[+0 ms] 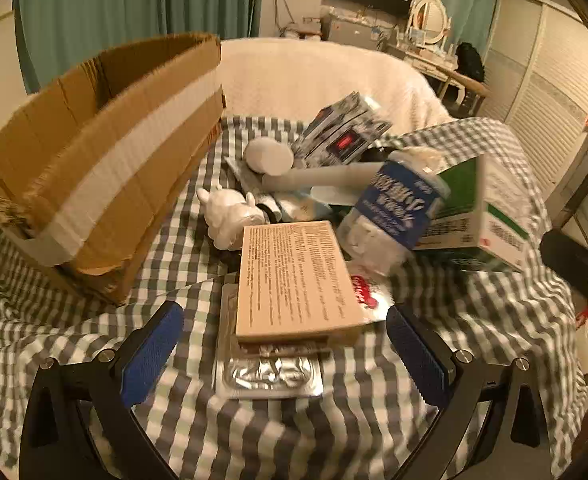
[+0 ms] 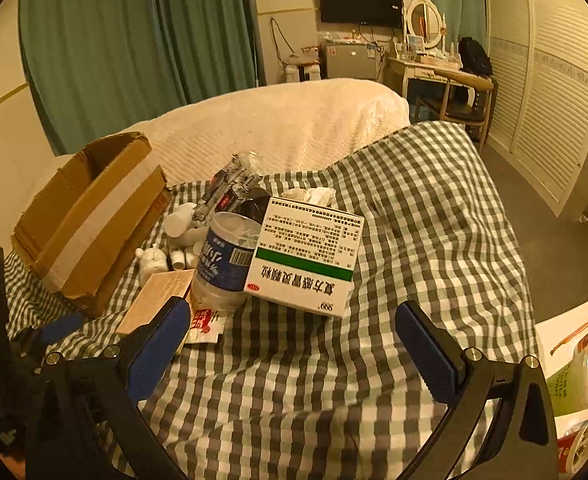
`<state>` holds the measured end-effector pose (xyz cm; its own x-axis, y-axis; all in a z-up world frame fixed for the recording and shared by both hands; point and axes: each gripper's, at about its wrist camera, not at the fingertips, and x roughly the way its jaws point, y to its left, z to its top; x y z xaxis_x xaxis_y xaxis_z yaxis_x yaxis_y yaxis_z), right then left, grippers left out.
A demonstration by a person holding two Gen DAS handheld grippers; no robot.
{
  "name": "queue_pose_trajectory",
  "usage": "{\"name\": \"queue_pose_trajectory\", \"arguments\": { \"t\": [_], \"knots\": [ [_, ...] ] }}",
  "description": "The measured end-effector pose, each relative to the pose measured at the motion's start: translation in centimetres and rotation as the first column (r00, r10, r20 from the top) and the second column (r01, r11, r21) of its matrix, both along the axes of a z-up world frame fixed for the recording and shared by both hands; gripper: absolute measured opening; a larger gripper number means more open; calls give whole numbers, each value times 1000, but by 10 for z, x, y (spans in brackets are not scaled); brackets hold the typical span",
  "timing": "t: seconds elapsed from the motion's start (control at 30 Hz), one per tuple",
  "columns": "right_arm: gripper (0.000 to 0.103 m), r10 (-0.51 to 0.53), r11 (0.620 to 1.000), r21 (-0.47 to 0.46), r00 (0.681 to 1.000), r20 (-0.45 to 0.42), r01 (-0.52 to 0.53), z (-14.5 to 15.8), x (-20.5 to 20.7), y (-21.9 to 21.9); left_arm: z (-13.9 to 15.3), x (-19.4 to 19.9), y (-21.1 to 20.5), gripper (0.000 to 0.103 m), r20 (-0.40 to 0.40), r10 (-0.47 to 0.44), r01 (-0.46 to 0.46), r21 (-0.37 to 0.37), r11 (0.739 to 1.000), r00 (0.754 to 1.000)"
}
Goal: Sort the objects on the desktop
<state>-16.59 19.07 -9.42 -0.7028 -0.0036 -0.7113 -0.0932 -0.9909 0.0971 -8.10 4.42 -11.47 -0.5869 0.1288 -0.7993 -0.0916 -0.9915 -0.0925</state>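
A pile of objects lies on the checked cloth. My left gripper is open, its blue pads either side of a foil blister pack with a tan printed box resting on it. Behind are a white figurine, a blue-labelled plastic jar, a white-and-green medicine box, a white tube and a grey printed box. My right gripper is open and empty, just short of the medicine box and the jar.
An open cardboard box stands at the left, also in the right wrist view. A cream blanket lies behind the pile. Food packages sit at the lower right. The left gripper shows at the left edge.
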Motion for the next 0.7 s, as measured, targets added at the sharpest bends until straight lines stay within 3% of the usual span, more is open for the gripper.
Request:
{"name": "queue_pose_trajectory", "arguments": {
  "t": [0.43,0.5,0.53,0.63,0.67,0.7],
  "knots": [
    [103,-91,995,-25,992,90,94,-38,-57,18,-44,-43,4,103,96,-25,20,52,998,995],
    [103,-93,995,-29,990,107,97,-46,-60,21,-50,-44,2,90,112,-38,30,68,997,993],
    [103,-93,995,-32,989,111,97,-47,-61,21,-51,-44,1,89,111,-39,32,63,998,993],
    [90,-88,994,-53,991,98,93,-49,-61,21,-50,-42,-1,81,95,-52,45,75,996,994],
    [80,-82,994,-60,992,94,88,-49,-60,20,-50,-42,-2,80,92,-53,46,80,996,994],
    [80,-81,995,-57,993,91,86,-49,-59,18,-50,-41,-3,80,90,-58,50,84,995,994]
  ]
}}
